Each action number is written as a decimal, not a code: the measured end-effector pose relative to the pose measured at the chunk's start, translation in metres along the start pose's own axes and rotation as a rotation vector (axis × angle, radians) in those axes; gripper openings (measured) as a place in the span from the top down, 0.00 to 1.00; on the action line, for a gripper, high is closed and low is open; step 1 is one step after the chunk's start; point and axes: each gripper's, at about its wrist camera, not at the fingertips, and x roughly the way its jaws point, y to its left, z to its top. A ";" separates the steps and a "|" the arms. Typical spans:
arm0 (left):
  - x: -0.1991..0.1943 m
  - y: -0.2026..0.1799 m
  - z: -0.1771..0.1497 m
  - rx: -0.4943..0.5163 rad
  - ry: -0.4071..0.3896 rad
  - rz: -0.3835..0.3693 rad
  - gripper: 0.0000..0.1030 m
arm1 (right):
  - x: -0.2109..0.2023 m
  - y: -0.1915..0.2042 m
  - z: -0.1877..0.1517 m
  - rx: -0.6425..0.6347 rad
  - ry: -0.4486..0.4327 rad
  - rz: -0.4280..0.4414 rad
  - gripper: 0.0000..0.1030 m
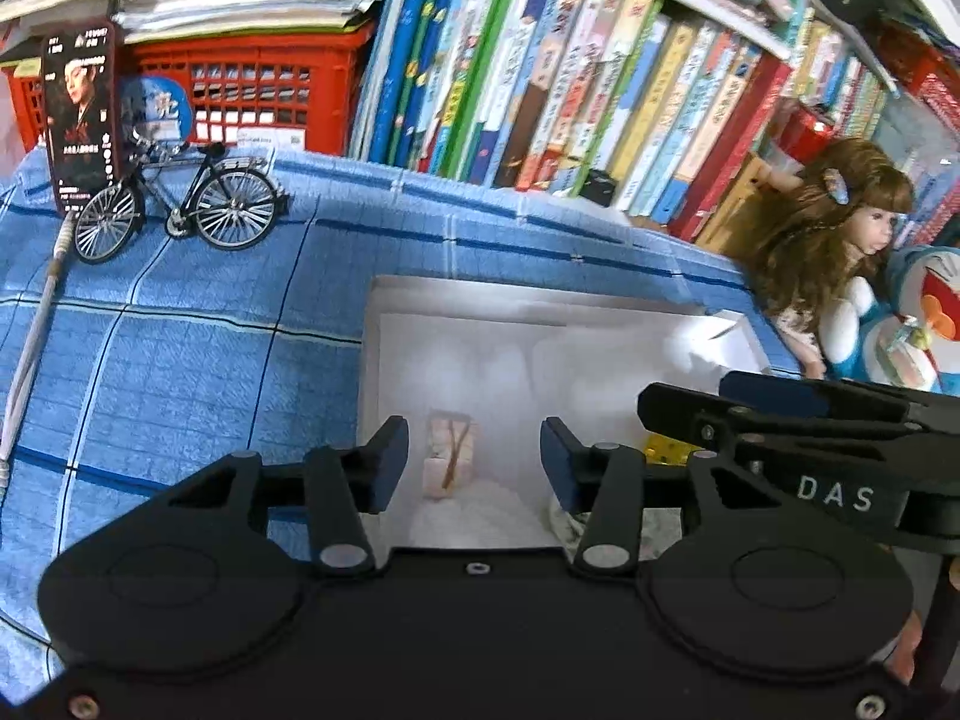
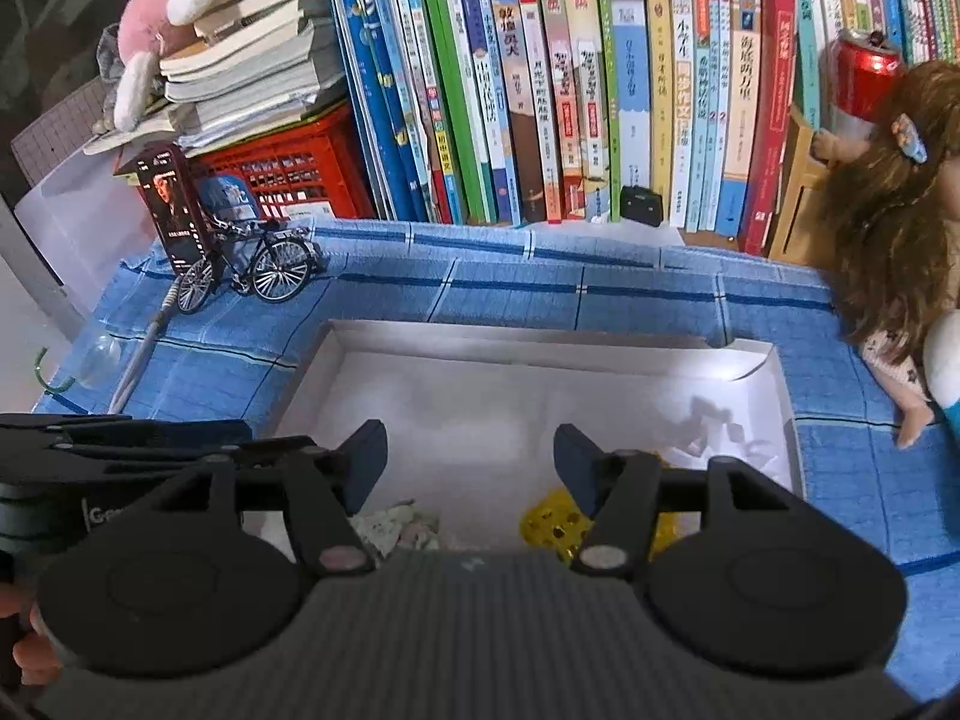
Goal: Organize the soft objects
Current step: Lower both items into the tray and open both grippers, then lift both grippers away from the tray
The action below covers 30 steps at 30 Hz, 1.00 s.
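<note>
In the left wrist view we see a small pale bundle (image 1: pixel 451 455) tied with a thin brown band lying on the floor of a shallow white box (image 1: pixel 738 342), low in the frame and directly between the fingers of the left gripper (image 1: pixel 474 456). The jaws stand apart, clear of the bundle on both sides, with nothing held. Just right of them a yellow item (image 1: pixel 666 450) shows partly behind the right gripper (image 1: pixel 774 402), which crosses the lower right of the frame. In the right wrist view we find the same white box (image 2: pixel 780 396) in the middle of the frame; a yellow spotted soft piece (image 2: pixel 555 525) lies at its near edge under the right-hand finger of the right gripper (image 2: pixel 471 459), and a pale speckled soft piece (image 2: pixel 393 525) lies to its left. These jaws are wide apart and empty. The left gripper (image 2: pixel 120 438) enters at the lower left. The box rests on a blue checked cloth (image 2: pixel 510 282). Beyond it, at the upper left, stand a model bicycle (image 2: pixel 252 270) and a red crate (image 2: pixel 294 168) under stacked papers; upright books (image 2: pixel 600 108) fill the back, and a long-haired doll (image 2: pixel 888 228) occupies the right edge.
</note>
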 end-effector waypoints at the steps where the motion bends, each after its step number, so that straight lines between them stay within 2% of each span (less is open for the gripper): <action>1: -0.004 -0.002 -0.001 0.007 -0.009 -0.003 0.54 | -0.005 0.000 -0.001 -0.005 -0.010 0.000 0.28; 8: -0.042 -0.020 -0.015 0.061 -0.075 -0.044 0.50 | -0.044 0.001 -0.011 -0.044 -0.088 0.000 0.26; 17: -0.099 -0.042 -0.050 0.159 -0.200 -0.089 0.47 | -0.104 -0.010 -0.036 -0.075 -0.201 0.006 0.24; 25: -0.139 -0.068 -0.104 0.254 -0.311 -0.122 0.43 | -0.153 -0.023 -0.075 -0.120 -0.303 -0.023 0.23; 30: -0.153 -0.081 -0.140 0.294 -0.374 -0.128 0.38 | -0.180 -0.032 -0.103 -0.129 -0.366 -0.042 0.21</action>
